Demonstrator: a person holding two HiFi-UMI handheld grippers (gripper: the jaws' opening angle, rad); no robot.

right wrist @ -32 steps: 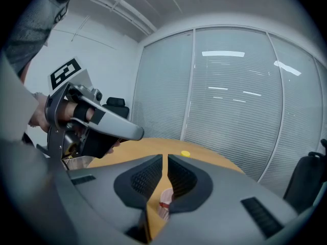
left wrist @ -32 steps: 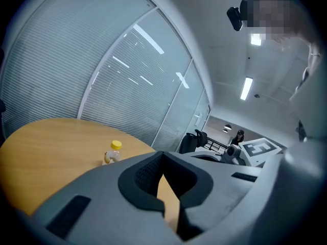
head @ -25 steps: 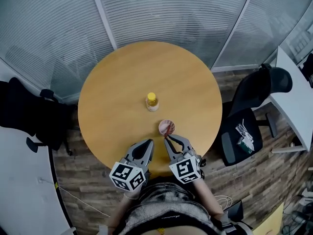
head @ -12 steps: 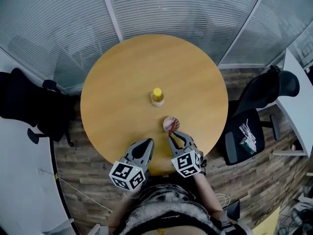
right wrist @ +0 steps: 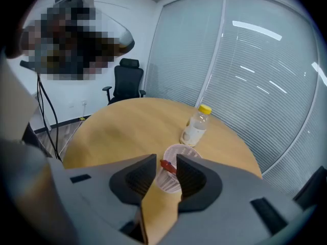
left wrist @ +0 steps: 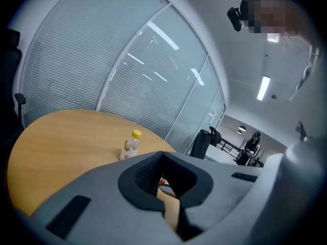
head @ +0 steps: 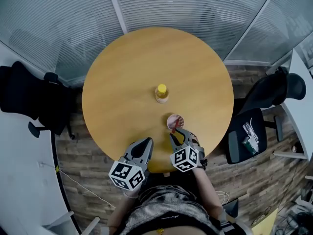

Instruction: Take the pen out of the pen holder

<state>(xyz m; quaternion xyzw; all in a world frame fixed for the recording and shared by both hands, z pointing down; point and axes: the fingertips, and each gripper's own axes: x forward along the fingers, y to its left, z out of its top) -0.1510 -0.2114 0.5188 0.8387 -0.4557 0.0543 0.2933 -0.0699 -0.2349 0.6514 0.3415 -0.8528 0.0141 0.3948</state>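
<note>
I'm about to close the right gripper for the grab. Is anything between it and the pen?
Nothing visible. The right gripper has its jaws apart, and the red pen shows in the gap between them, sticking out of the white mesh pen holder. The yellow-capped bottle stands beyond the holder.

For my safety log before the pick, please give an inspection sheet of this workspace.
Surface: round wooden table.
Job's things: pen holder upright near the table edge; red pen inside it.
Clutter: bottle with yellow cap, apart from the holder.
Grippers: right gripper open, pen top seen between its jaws; left gripper shut, empty.
Cables: black cable hanging beside the table.
Surroundings: glass walls with blinds, office chair, wood floor.
</note>
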